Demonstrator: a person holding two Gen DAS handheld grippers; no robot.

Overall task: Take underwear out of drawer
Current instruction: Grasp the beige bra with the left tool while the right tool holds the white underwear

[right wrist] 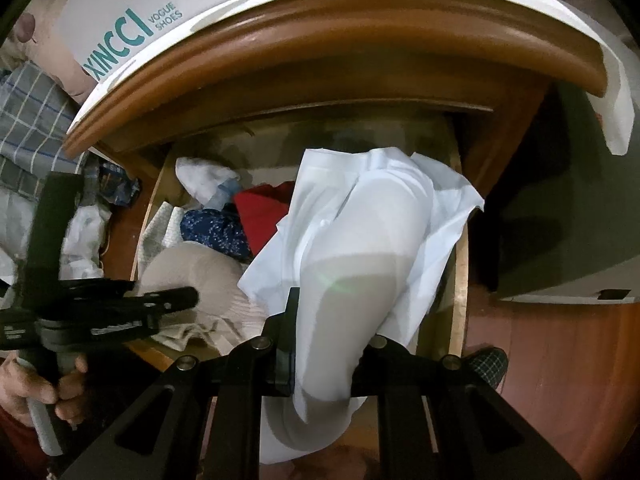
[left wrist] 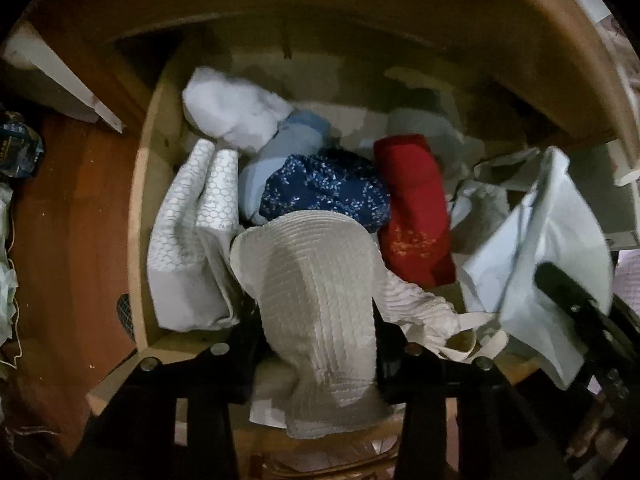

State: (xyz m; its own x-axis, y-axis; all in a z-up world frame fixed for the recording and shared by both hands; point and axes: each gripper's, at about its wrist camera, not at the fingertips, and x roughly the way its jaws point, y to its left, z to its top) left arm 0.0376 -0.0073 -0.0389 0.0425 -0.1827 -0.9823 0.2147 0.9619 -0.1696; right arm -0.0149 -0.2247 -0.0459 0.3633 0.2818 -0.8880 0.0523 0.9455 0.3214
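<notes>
A white shoe box (right wrist: 120, 20) printed "XINCCI VOGUE SHOES" lies on the cabinet top (right wrist: 320, 56), its edge overhanging the rounded wooden rim. Checked cloth (right wrist: 28, 120) sits left of it. The floor (left wrist: 68, 216) is reddish wood. A crumpled blue packet (left wrist: 18, 144) lies on the floor at the far left.

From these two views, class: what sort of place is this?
Probably a bedroom at home: an open wooden drawer full of folded clothes, a shoe box on top of the dresser, wooden flooring.
</notes>
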